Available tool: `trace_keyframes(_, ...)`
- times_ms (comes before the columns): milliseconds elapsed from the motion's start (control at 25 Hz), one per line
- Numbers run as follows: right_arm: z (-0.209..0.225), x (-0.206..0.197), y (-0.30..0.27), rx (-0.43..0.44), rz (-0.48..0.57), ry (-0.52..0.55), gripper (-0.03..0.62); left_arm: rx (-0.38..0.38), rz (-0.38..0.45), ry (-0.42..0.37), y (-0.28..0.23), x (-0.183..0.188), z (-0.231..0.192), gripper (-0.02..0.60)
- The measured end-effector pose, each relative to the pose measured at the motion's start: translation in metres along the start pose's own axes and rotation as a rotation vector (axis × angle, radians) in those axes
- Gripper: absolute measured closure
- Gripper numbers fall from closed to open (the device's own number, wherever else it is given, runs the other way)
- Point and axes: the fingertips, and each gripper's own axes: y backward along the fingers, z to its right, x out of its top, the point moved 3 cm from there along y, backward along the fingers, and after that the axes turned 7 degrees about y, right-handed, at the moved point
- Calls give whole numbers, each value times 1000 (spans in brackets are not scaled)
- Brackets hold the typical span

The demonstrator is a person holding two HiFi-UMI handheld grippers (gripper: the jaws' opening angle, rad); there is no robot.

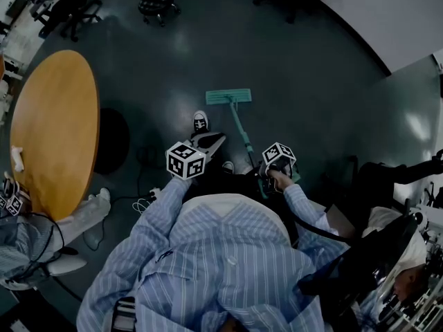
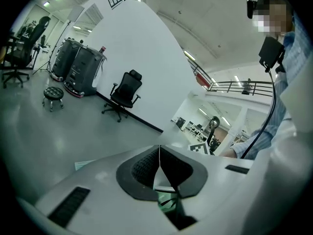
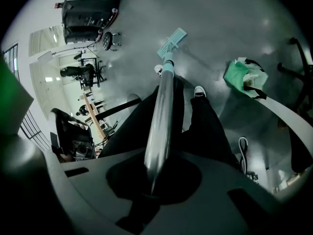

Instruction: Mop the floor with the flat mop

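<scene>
The flat mop has a teal head (image 1: 228, 97) lying flat on the dark floor ahead of my feet. Its silver handle (image 1: 243, 138) slopes back toward my right side. My right gripper (image 1: 268, 171) is shut on the handle's upper part; in the right gripper view the handle (image 3: 160, 116) runs from the jaws (image 3: 151, 173) down to the mop head (image 3: 172, 40). My left gripper (image 1: 210, 144) hovers left of the handle, apart from it. Its jaws (image 2: 159, 163) are shut with nothing between them.
A round wooden table (image 1: 52, 130) stands at the left, with cables (image 1: 142, 203) on the floor beside it. A black stool (image 1: 158, 4) and office chairs (image 2: 124, 89) stand farther off. A green bag (image 3: 244, 77) lies at my right. White walls bound the far right.
</scene>
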Motion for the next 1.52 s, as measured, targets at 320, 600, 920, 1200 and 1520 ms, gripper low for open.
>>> trace_keyframes(320,-8,5,2,31,10,-20,566,8,2,-28,3,7,-4,572)
trace_keyframes(600,-25,33,4,63,14,-22,566,97,44,-32,6,24,-35,572)
trace_keyframes(920,-48,88,17,69,21,-26,566,147,42,-52,-2,55,-69,572)
trace_keyframes(1200,-82,156,37,74,20,-35,566,148,13,-57,-24,103,-112,573)
trace_keyframes(1520,-130,242,58,67,36,-48,566,169,-14,-42,-39,155,-173,572)
